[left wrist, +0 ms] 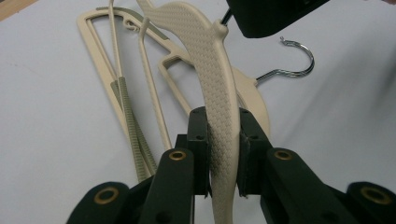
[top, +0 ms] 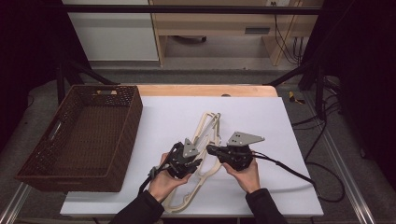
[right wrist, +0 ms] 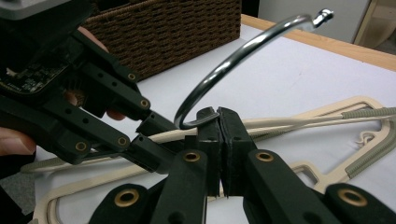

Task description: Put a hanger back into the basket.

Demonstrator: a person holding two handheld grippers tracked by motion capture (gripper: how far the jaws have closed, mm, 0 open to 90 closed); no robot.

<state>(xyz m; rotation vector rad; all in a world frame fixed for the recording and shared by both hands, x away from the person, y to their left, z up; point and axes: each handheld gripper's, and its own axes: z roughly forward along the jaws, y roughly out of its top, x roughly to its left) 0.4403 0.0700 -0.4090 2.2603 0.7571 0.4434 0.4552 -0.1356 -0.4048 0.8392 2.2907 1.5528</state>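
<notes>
Beige plastic hangers (top: 208, 125) lie in a loose pile on the white board (top: 261, 116). One hanger with a textured arm (left wrist: 208, 60) is raised above the others. My left gripper (left wrist: 223, 123) is shut on that arm, seen also from above as the left gripper (top: 186, 161). My right gripper (right wrist: 218, 117) is shut on the base of this hanger's metal hook (right wrist: 243, 51); from above the right gripper (top: 215, 150) sits just right of the left one. A second hanger's metal hook (left wrist: 292, 63) rests on the board.
A brown wicker basket (top: 119, 140) stands on the left of the board, also seen as the basket (right wrist: 163, 32) behind the left gripper (right wrist: 93, 116). Cables trail off to the right. The board's wooden far edge (top: 205, 90) borders the work area.
</notes>
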